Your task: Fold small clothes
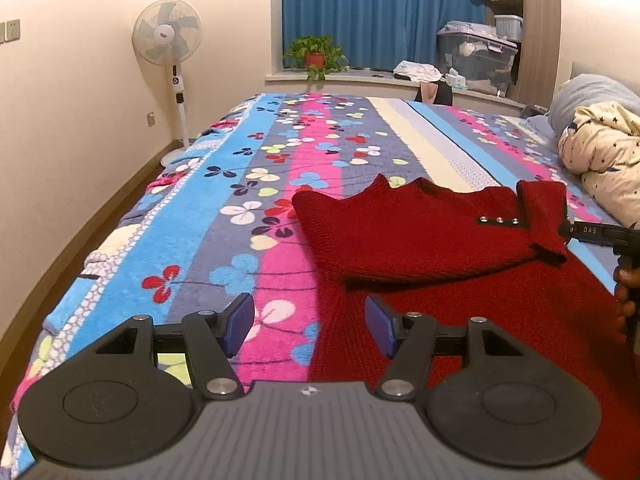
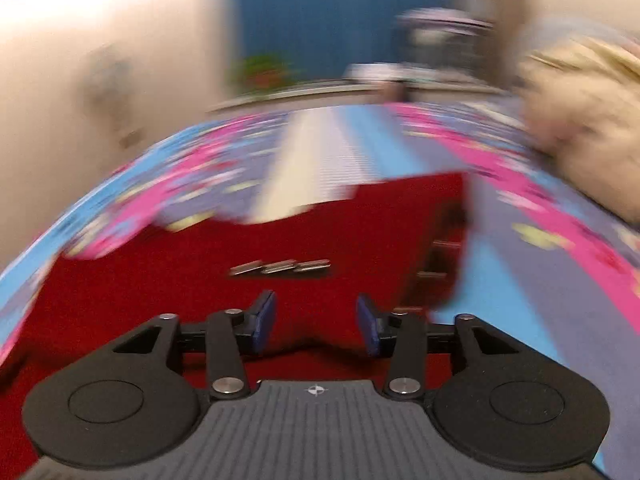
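Nearest the lens in the left wrist view, the left gripper [image 1: 310,326] holds its blue pads well apart with nothing between them; one pad hangs over the flowered blanket [image 1: 224,184], the other over the edge of the red knitted garment [image 1: 420,236]. That garment lies on the blanket in the centre and lower right of the frame, its upper part folded over the rest, with a turned-back flap at right carrying a dark strip with three metal snaps [image 1: 500,220].

At the right edge, the right gripper [image 1: 592,232] is cut off by the frame; white lettering on it reads "DAS", and the fingers of a hand [image 1: 626,294] show just below it.

From the right wrist view, the right gripper [image 2: 316,320] has its jaws apart, clamping nothing, above the red knit. Heavy blur smears this picture, so whether the pads brush the fabric cannot be told; the snaps appear only as streaks.

Farther off stand a white pedestal fan [image 1: 170,52] at upper left, a potted plant [image 1: 316,54] before a blue curtain [image 1: 376,12], and a star-printed quilt [image 1: 604,152] at right.
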Motion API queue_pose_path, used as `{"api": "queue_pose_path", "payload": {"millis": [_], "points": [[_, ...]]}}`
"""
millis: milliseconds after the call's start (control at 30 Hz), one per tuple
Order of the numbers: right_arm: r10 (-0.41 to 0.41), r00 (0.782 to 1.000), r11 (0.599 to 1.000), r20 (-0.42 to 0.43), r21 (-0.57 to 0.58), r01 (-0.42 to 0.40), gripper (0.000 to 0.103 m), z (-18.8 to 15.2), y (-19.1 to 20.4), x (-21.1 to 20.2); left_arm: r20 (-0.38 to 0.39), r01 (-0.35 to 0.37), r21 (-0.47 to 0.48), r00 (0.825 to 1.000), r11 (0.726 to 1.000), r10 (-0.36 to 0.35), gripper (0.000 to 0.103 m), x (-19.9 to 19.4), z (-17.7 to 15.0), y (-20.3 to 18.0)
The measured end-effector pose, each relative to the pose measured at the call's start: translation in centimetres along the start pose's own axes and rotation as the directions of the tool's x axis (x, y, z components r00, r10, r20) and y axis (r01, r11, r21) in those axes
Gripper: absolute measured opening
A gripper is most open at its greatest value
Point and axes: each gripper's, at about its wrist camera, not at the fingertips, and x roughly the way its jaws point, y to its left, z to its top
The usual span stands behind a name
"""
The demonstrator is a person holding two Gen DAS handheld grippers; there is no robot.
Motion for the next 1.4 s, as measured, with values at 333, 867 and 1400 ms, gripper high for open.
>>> {"api": "queue_pose_path", "payload": {"millis": [333, 867, 1400], "points": [[-0.016, 0.990, 0.982, -0.141, 0.184, 0.042, 0.008, 0.0, -2.4, 4.1, 0.019, 0.020, -0.042, 1.000, 0.999, -0.019, 0.067, -0.5, 0.5, 0.8], [0.133, 0.975, 0.595, -0.180, -0.772, -0.224, 0.007, 20.9, 22.4, -4.6, 0.067, 0.083, -0.219, 0.995, 0.972, -0.070, 0.067, -2.8, 1.6, 4.5], [0.135, 0.949, 0.870, -0.285, -0.424, -0.251, 0.040, 11.5, 14.9, -3.8, -0.003, 0.086, -0.295, 0.996, 0.952, -0.091, 0.069, -1.9, 1.2, 6.8]]}}
